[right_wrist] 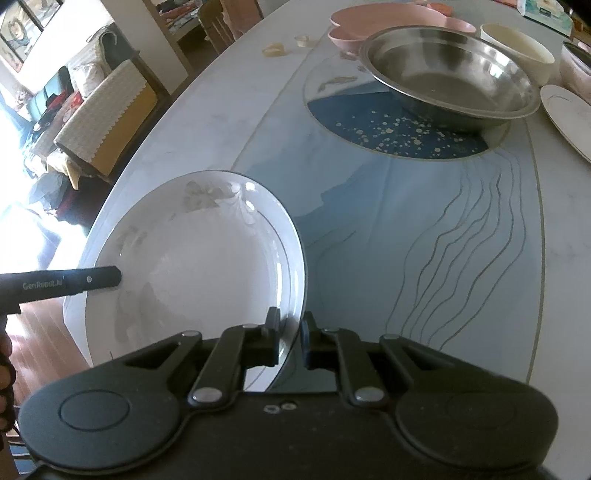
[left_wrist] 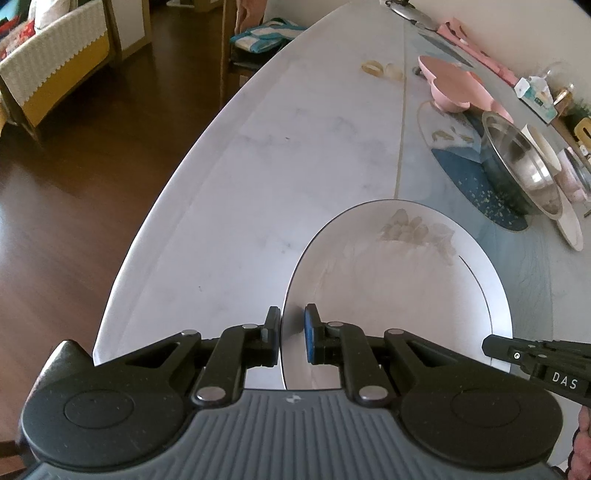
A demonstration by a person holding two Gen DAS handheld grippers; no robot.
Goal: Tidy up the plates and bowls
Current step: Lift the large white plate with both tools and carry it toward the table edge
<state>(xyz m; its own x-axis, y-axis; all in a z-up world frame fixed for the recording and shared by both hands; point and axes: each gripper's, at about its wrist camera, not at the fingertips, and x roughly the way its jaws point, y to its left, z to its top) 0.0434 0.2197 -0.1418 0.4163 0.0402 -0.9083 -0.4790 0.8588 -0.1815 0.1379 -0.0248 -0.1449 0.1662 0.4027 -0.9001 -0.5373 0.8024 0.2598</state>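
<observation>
While both tongs grip the plate (right_wrist: 207, 258), one reads "GenRobot.AI", one "DAS".

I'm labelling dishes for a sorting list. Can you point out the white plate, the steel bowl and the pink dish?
white plate (right_wrist: 207, 266): right wrist view, on its bare centre.
steel bowl (right_wrist: 443, 81): right wrist view, on its inner bottom.
pink dish (left_wrist: 454, 79): left wrist view, on its top surface.

I count two white porcelain plates: one floral, grey-rimmed (right_wrist: 207, 254), one plain at the far right (right_wrist: 567, 114). One stainless steel bowl (right_wrist: 450, 74). One cream bowl (right_wrist: 519, 46). One pink lobed dish (right_wrist: 391, 26).
</observation>
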